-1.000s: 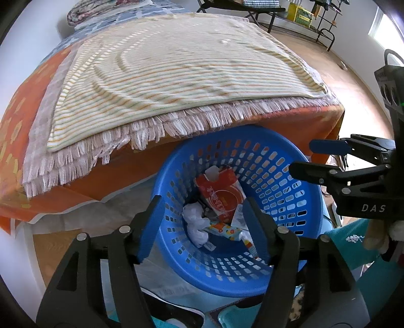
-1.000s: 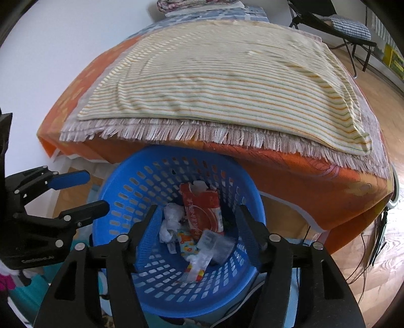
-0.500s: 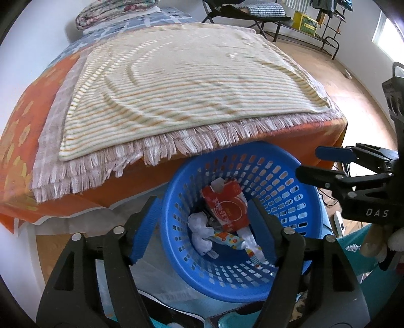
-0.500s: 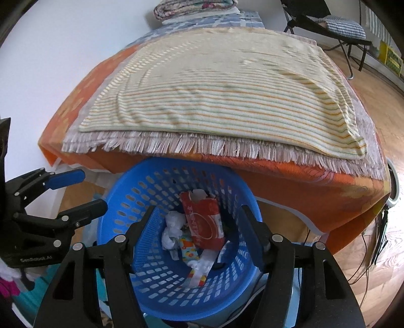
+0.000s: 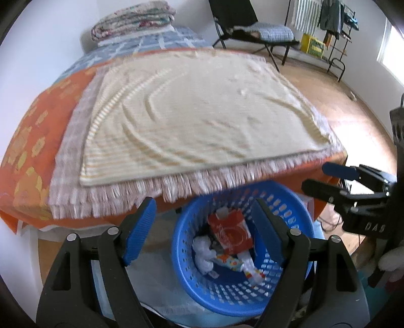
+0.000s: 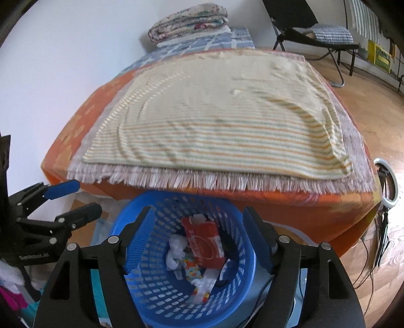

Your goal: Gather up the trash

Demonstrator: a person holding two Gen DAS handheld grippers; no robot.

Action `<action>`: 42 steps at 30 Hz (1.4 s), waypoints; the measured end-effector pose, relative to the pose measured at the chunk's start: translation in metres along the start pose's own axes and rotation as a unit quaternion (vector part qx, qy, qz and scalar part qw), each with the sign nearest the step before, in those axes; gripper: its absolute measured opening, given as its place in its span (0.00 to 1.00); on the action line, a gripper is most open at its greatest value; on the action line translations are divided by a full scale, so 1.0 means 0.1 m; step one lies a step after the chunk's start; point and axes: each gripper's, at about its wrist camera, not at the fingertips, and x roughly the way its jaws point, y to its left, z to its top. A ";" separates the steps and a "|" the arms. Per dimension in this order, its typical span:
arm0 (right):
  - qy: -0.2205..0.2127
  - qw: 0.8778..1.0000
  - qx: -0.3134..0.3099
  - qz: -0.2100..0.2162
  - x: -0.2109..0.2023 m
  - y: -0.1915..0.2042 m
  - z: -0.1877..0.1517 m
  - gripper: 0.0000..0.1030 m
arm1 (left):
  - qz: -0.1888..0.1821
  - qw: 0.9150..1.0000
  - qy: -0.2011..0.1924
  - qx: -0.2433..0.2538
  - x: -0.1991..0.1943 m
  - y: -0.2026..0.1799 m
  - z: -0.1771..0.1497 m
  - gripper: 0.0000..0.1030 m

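Note:
A blue plastic basket (image 5: 298, 219) (image 6: 141, 282) stands on the floor at the foot of the bed. In it lie a red carton (image 5: 231, 233) (image 6: 204, 242), crumpled white paper (image 5: 202, 254) (image 6: 175, 252) and colourful wrappers (image 5: 228, 262) (image 6: 192, 271). My left gripper (image 5: 204, 227) is open and empty above the basket's left side; it also shows in the right wrist view (image 6: 78, 199). My right gripper (image 6: 198, 234) is open and empty above the basket; it also shows in the left wrist view (image 5: 318, 179).
A bed with an orange cover (image 5: 32, 126) and a striped fringed blanket (image 5: 197, 111) (image 6: 227, 121) fills the space ahead. Folded quilts (image 5: 133, 19) lie at its far end. A black chair (image 5: 252, 27) and a rack (image 5: 335, 30) stand beyond on the wooden floor (image 6: 373, 83).
Both grippers have risen and pulled back from the basket, which now sits lower and smaller in both views. More of the bed and room shows. Both stay open.

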 end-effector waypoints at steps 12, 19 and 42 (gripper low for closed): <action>-0.067 0.997 -0.025 -0.003 -0.32 0.14 0.28 0.70 | 0.016 0.996 -0.087 -0.026 -0.42 0.12 0.39 0.86; -0.097 0.995 -0.021 -0.003 -0.46 0.19 0.43 0.71 | 0.019 0.991 -0.124 -0.049 -0.62 0.24 0.53 0.88; -0.100 0.995 0.005 -0.005 -0.46 0.18 0.60 0.77 | 0.027 0.990 -0.130 -0.056 -0.65 0.24 0.61 0.99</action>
